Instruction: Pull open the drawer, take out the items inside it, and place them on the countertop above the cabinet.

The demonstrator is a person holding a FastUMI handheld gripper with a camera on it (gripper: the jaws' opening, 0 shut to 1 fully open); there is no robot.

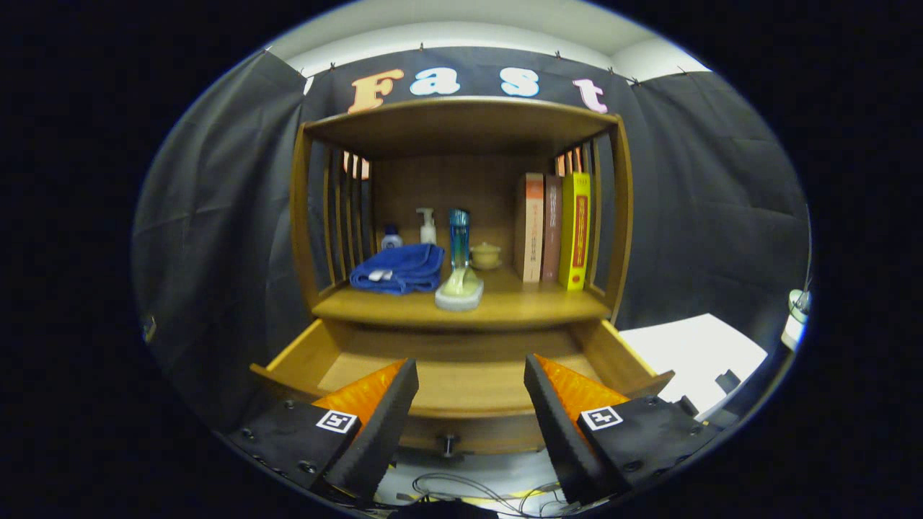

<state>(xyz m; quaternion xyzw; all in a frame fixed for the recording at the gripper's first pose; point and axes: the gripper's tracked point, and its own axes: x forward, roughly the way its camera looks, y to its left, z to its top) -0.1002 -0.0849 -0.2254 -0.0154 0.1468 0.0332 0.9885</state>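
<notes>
Booth wall, one: dark cloth hung on three sides, pale ceiling above it.

Cabinet (461, 130), one: brown wood, open-fronted, slatted side panels, set against the cloth.

Drawer (461, 378), one: pulled well out below the shelf, its floor bare where visible, a small knob (448, 441) on the front panel. It lies just ahead of and between the fingers.

Bench (505, 306), one: the wooden countertop above the drawer, carrying all items below.

Hand-held gripper (471, 386), one: fingers spread wide apart, pinching nothing, hovering over the drawer's front edge.

Books (554, 227), three: upright in a row at the right side of the bench, the outermost yellow, touching one another.

Towel (398, 269), one: blue, folded, lying at the left of the bench.

Tall blue bottle (458, 238), one: upright near the middle, directly behind the sponge.

Sponge (459, 292), one: pale, yellow-green top, at the bench's front edge, just right of the towel.

Pump bottle (427, 226), one: white, upright at the back.

Small bottle (391, 238), one: white with blue cap, behind the towel.

Lidded cup (486, 255), one: small, cream, at the back between the tall blue bottle and the books.

White sheet (692, 353), one: lying right of the cabinet.

Cables (461, 494): count unclear, loose on the floor below the drawer front.
</notes>
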